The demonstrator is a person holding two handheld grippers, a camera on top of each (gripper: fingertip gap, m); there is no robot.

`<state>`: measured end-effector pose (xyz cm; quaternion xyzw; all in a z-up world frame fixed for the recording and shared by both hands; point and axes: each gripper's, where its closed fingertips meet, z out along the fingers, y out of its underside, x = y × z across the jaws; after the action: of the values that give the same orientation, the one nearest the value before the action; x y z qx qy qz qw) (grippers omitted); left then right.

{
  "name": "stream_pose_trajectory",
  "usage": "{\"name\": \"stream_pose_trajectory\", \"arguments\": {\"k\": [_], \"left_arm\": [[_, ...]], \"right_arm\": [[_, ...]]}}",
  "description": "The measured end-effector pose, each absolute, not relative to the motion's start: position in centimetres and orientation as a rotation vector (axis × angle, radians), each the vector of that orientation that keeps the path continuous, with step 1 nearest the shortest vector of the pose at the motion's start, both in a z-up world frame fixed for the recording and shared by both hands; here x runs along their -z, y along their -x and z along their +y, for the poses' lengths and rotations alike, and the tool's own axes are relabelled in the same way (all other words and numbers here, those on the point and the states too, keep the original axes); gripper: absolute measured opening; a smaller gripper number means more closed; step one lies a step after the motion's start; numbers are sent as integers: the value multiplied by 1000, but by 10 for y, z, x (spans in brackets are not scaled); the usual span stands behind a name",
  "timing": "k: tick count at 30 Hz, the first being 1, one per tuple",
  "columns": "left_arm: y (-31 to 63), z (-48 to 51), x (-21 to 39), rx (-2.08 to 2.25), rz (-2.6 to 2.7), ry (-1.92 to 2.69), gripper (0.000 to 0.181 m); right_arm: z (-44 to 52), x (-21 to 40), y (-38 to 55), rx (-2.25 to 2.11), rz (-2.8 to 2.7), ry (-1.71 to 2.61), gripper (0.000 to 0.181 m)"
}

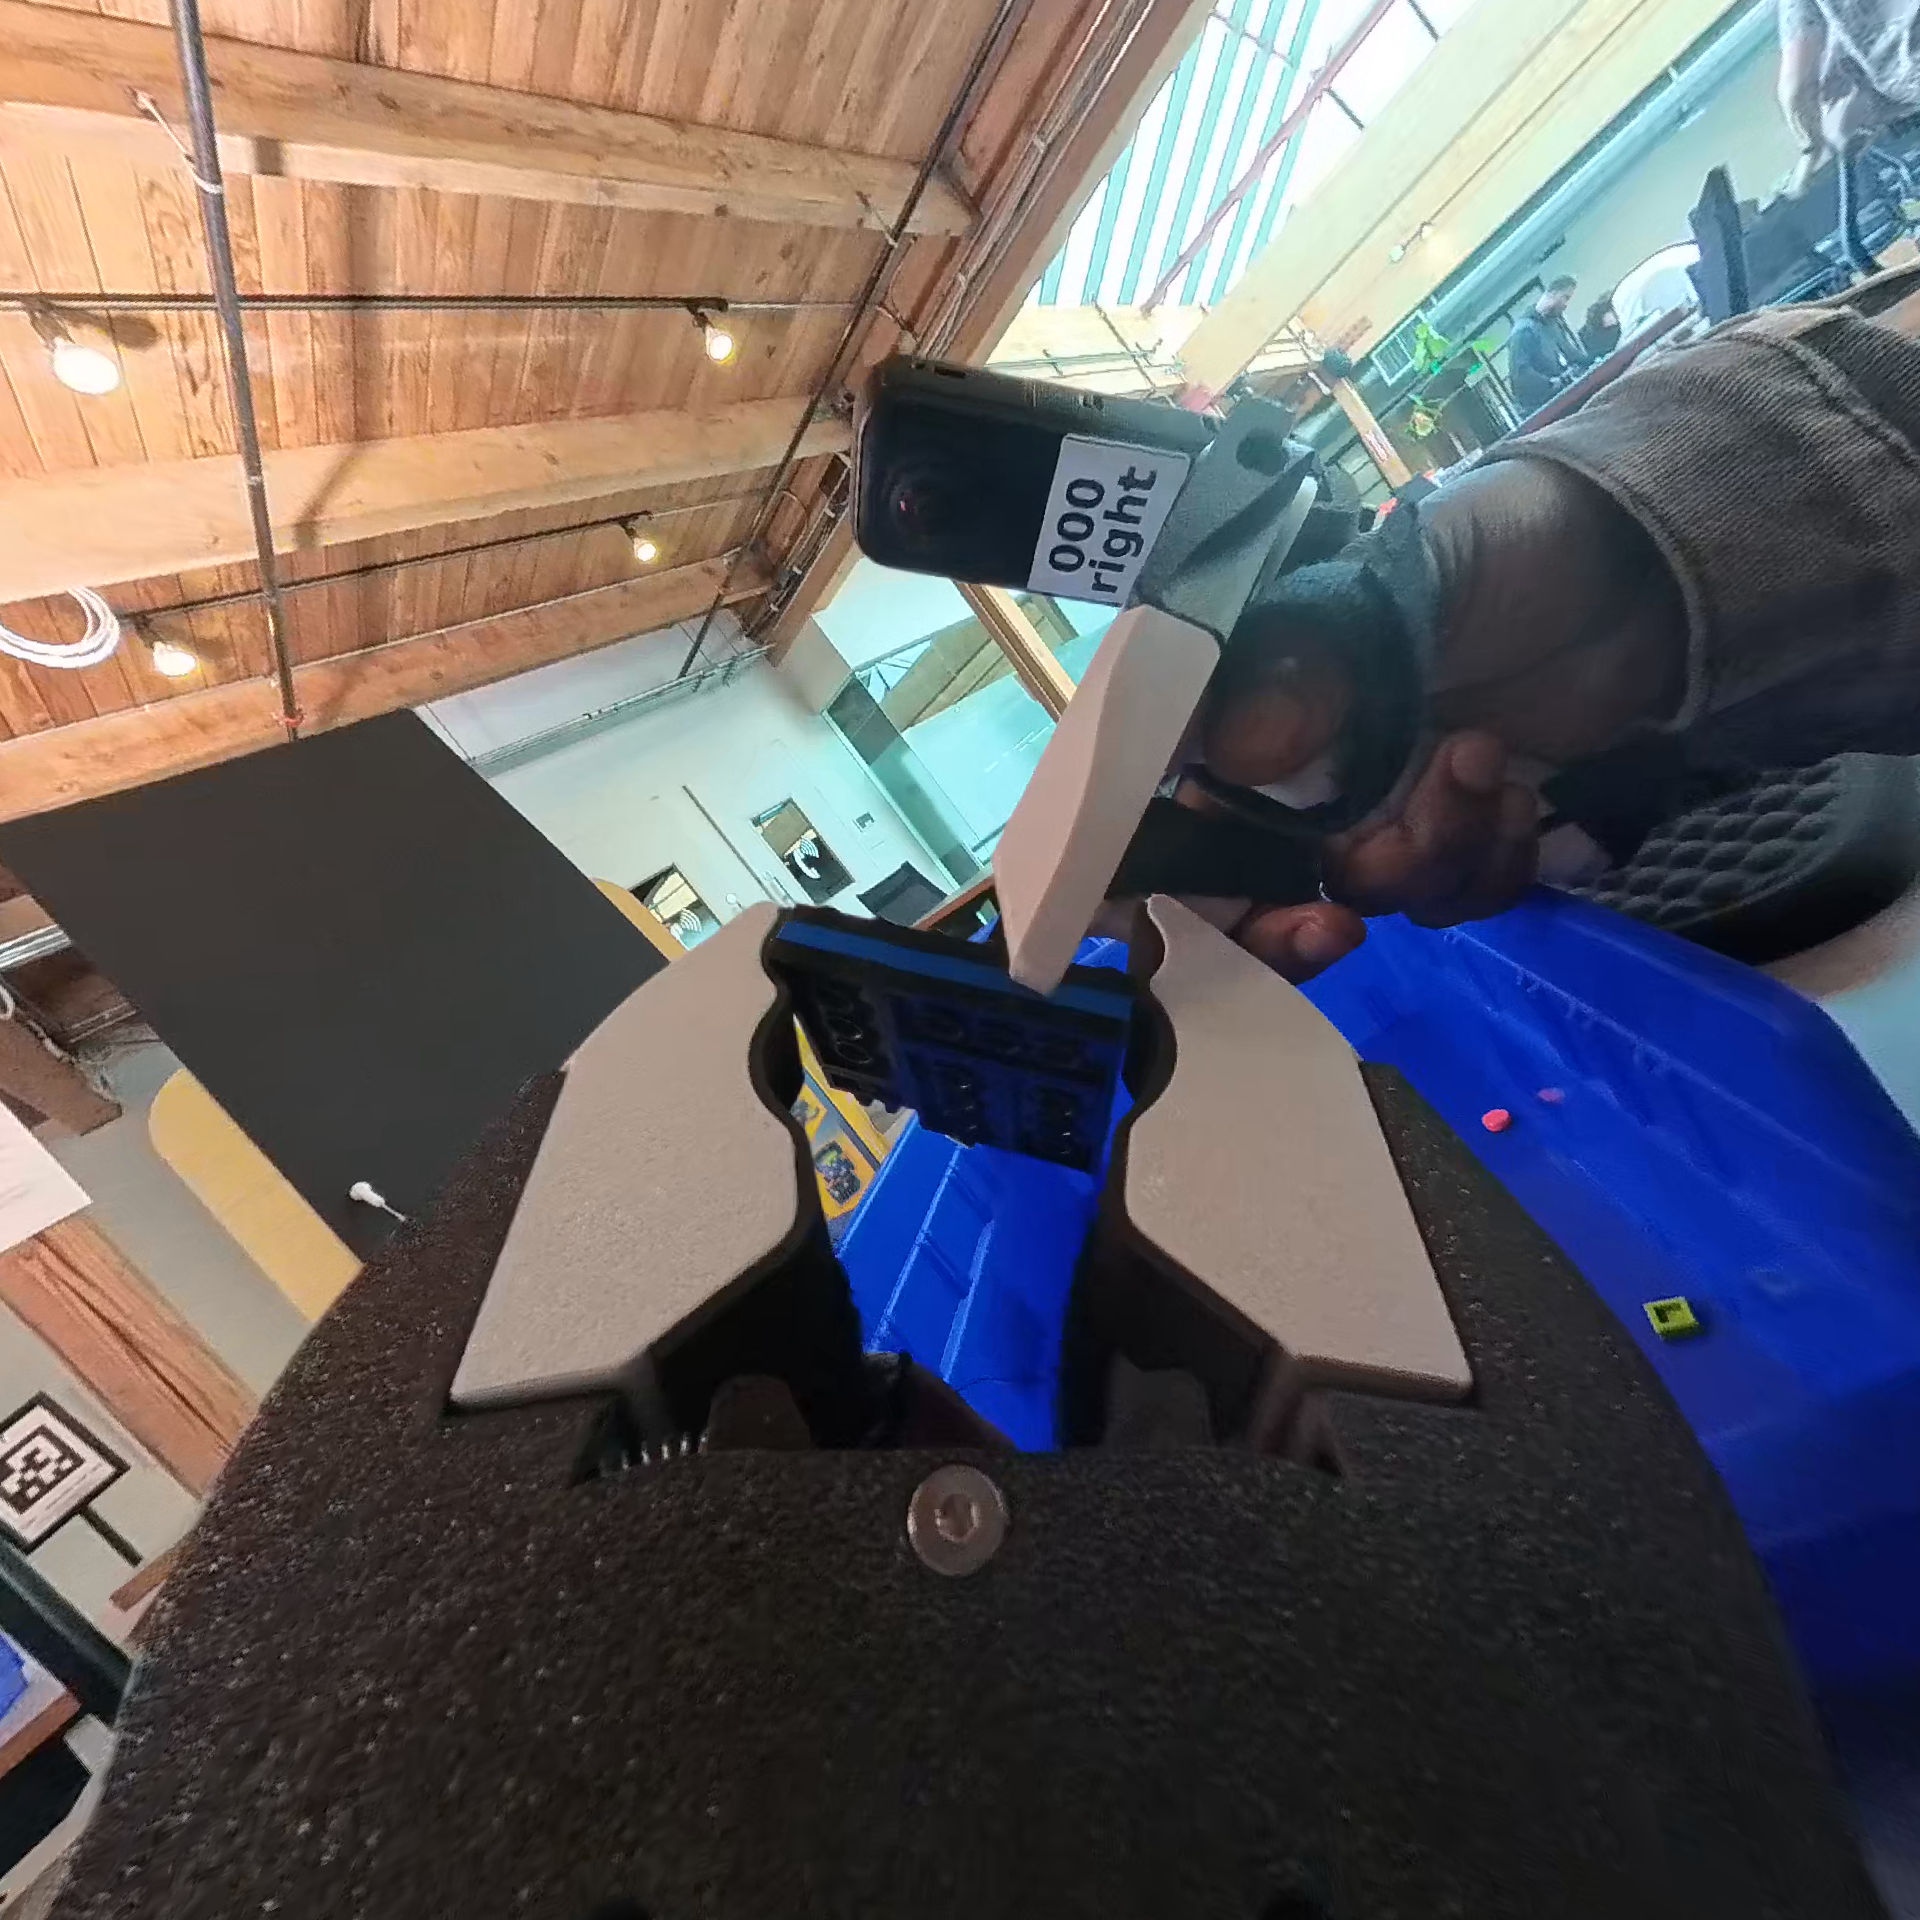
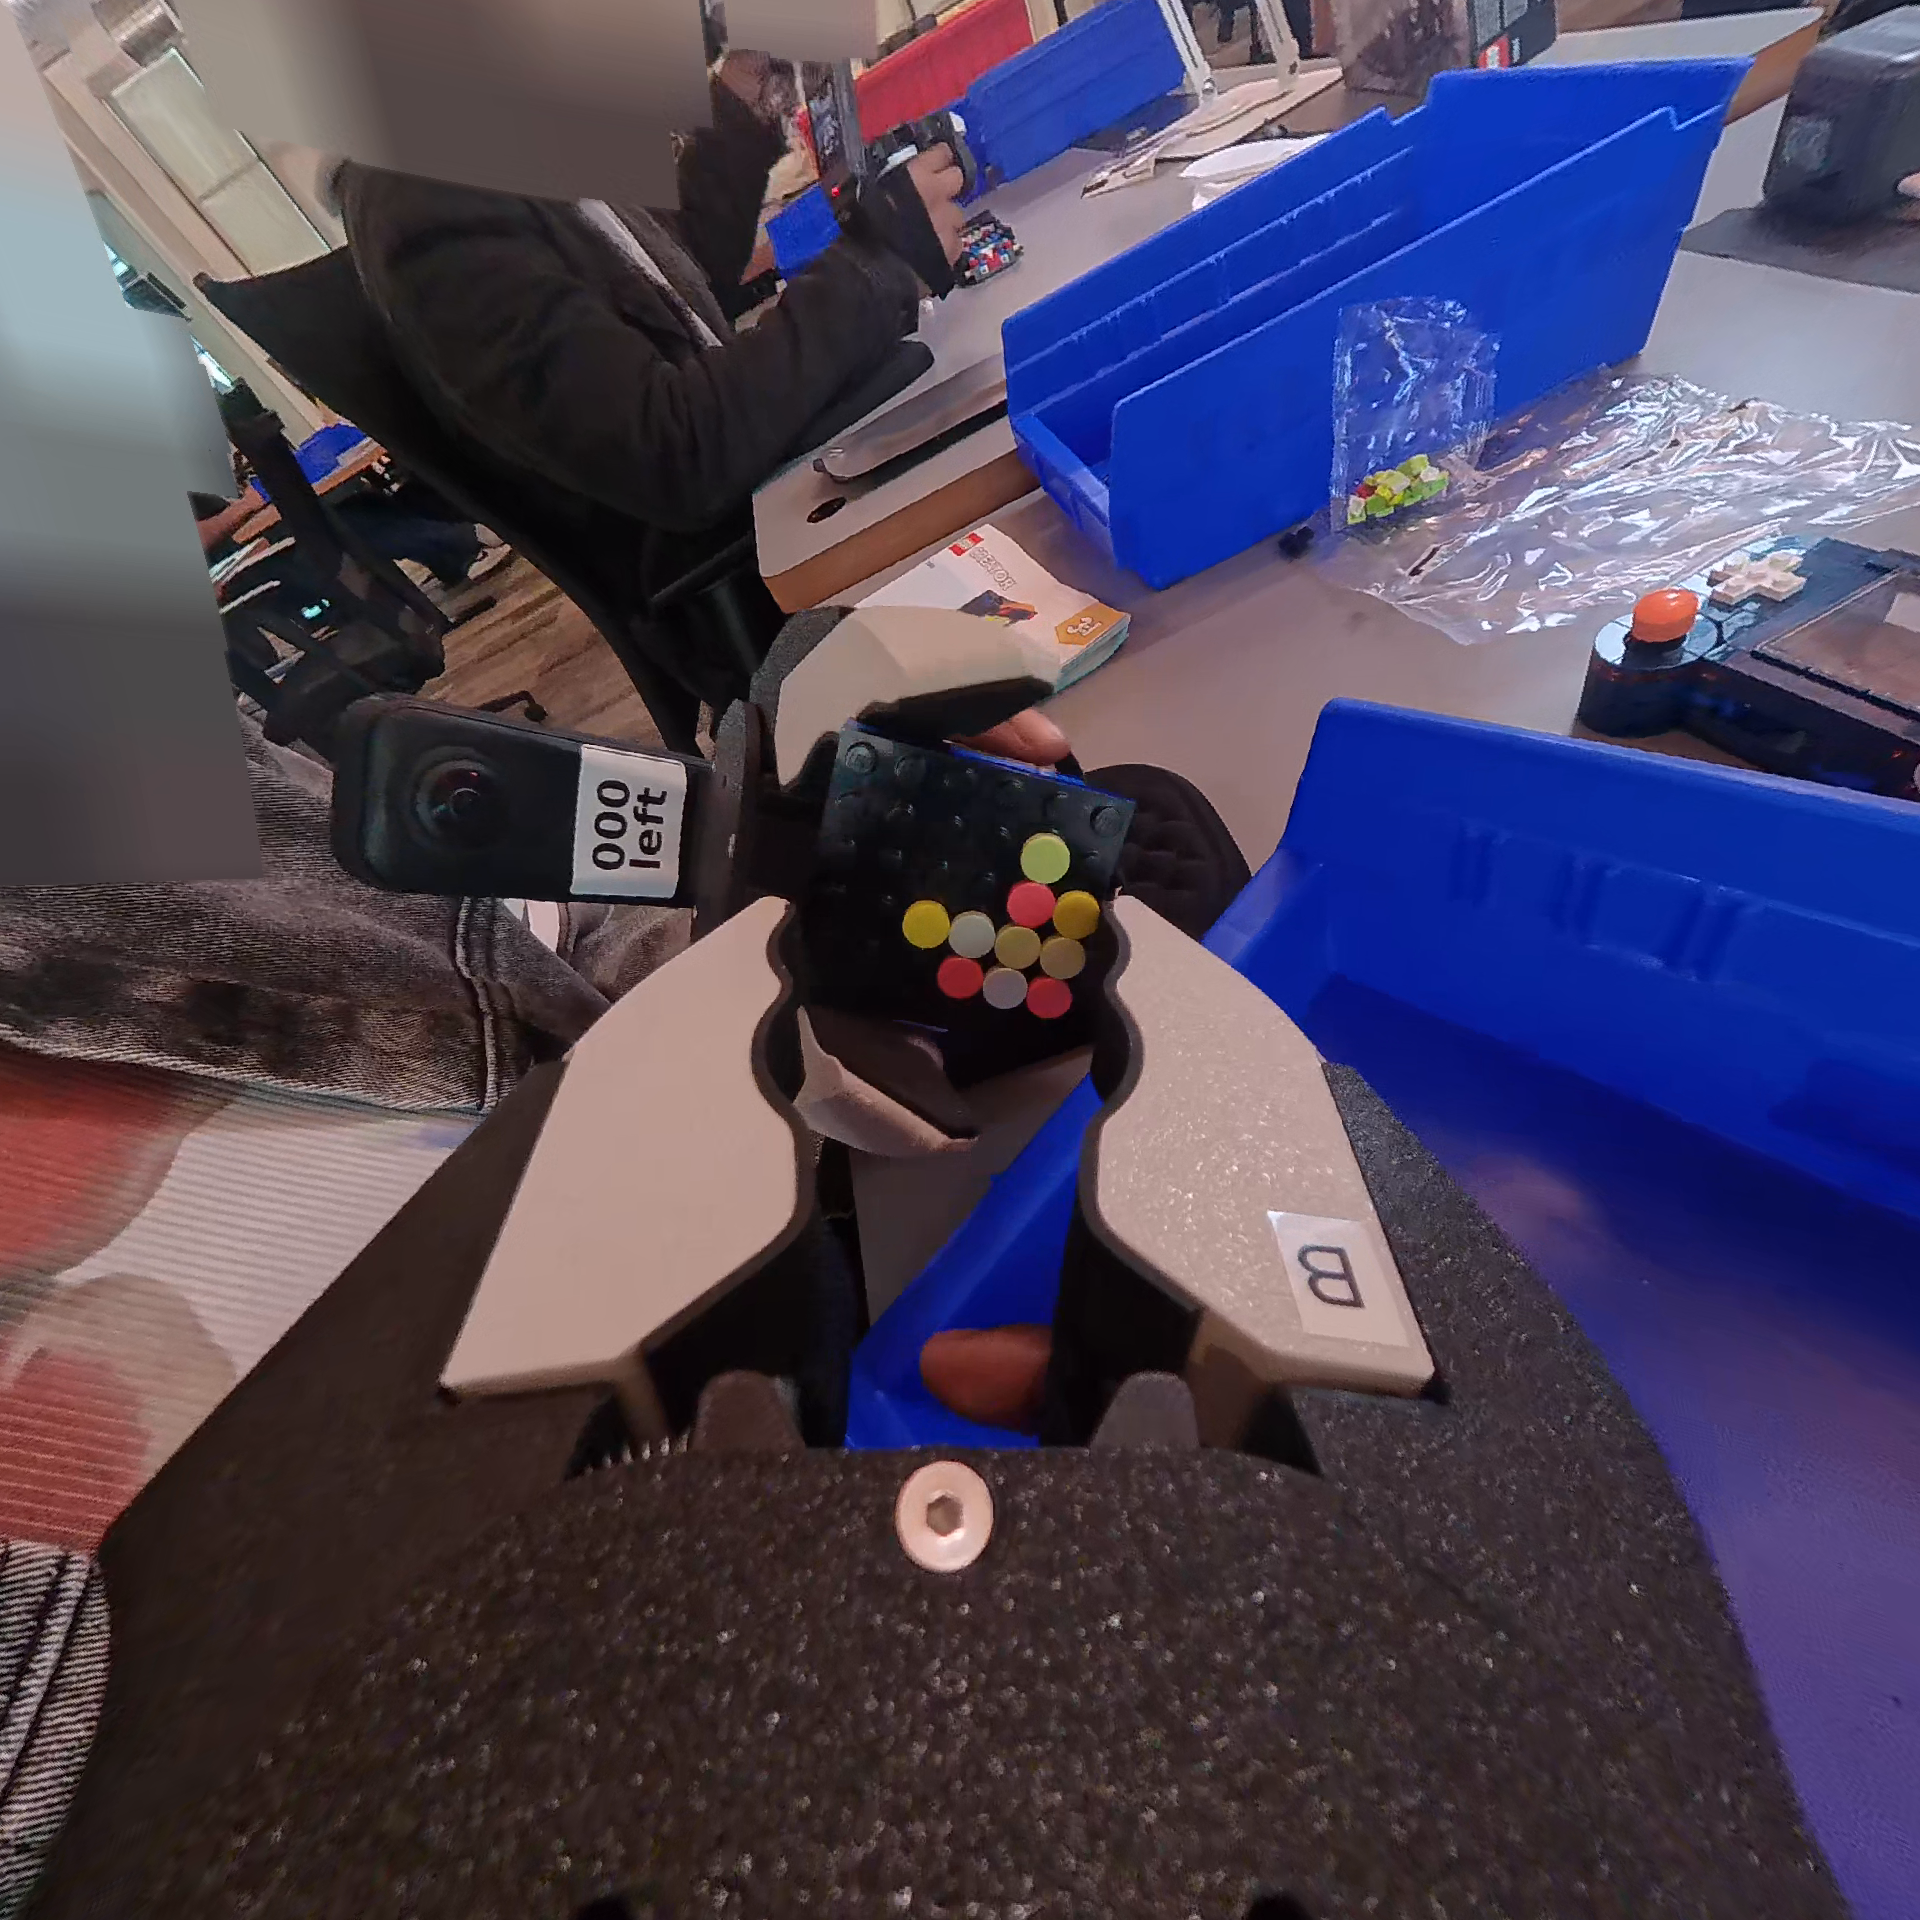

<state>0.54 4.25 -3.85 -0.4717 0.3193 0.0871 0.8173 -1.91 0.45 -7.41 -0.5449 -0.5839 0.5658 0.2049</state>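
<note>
Your worktop (image 2: pixel 1226 665) is a pale grey slab with a wooden edge band showing along its left edge, and a booklet (image 2: pixel 1023 613) lies flat right at that edge. Nearest you stands a blue bin (image 2: pixel 1558 914), and farther back a second, longer blue bin (image 2: pixel 1299 353) runs towards the far edge. Between the two bins, towards the right edge, you have crumpled clear plastic wrap (image 2: pixel 1621 499), a small clear bag (image 2: pixel 1403 416) holding green pieces, and a dark brick-built model (image 2: pixel 1766 675) with an orange knob.
</note>
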Motion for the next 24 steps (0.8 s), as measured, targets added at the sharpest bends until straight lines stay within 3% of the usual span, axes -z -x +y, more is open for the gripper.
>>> {"name": "stream_pose_trajectory", "arguments": {"k": [24], "left_arm": [[-6,46,44,-254,722,1022,60]], "right_arm": [[9,79,17,-1302,-1773,1471,54]]}}
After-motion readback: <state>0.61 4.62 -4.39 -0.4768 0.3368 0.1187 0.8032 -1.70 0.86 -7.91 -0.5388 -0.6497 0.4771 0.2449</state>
